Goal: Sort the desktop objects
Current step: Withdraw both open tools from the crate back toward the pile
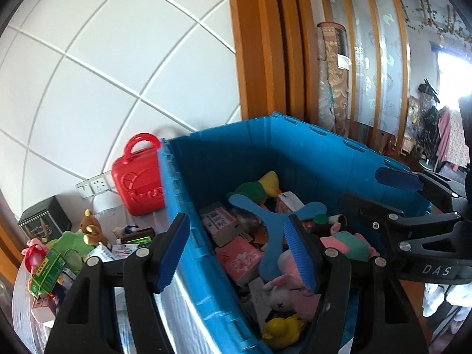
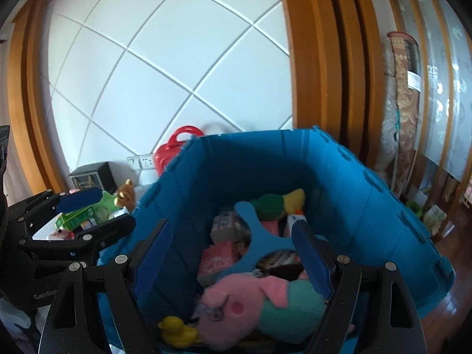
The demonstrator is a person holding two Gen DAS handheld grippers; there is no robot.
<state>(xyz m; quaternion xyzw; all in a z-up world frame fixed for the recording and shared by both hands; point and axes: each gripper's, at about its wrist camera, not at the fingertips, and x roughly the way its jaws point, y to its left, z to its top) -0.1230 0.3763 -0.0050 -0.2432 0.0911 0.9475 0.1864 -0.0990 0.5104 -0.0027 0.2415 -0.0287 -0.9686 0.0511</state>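
Observation:
A blue plastic crate (image 1: 309, 153) (image 2: 368, 206) holds a pile of toys. Among them are a blue three-armed boomerang (image 1: 271, 227) (image 2: 259, 236), a green and yellow plush duck (image 1: 256, 188) (image 2: 277, 202), a pink pig plush in a teal dress (image 2: 265, 303), a yellow rubber duck (image 1: 280, 327) (image 2: 177, 332) and a white bunny (image 1: 280, 295). My left gripper (image 1: 237, 253) (image 2: 97, 214) is open and empty over the crate's left wall. My right gripper (image 2: 233, 258) (image 1: 383, 194) is open and empty above the toys.
On the table left of the crate stand a red toy case (image 1: 138, 183) (image 2: 168, 150), a green carton (image 1: 47, 271) (image 2: 73, 218), a brown bear (image 1: 91, 230) (image 2: 126, 196) and a dark tin (image 1: 44, 218). Behind are a white tiled wall and a wooden door frame (image 1: 265, 44).

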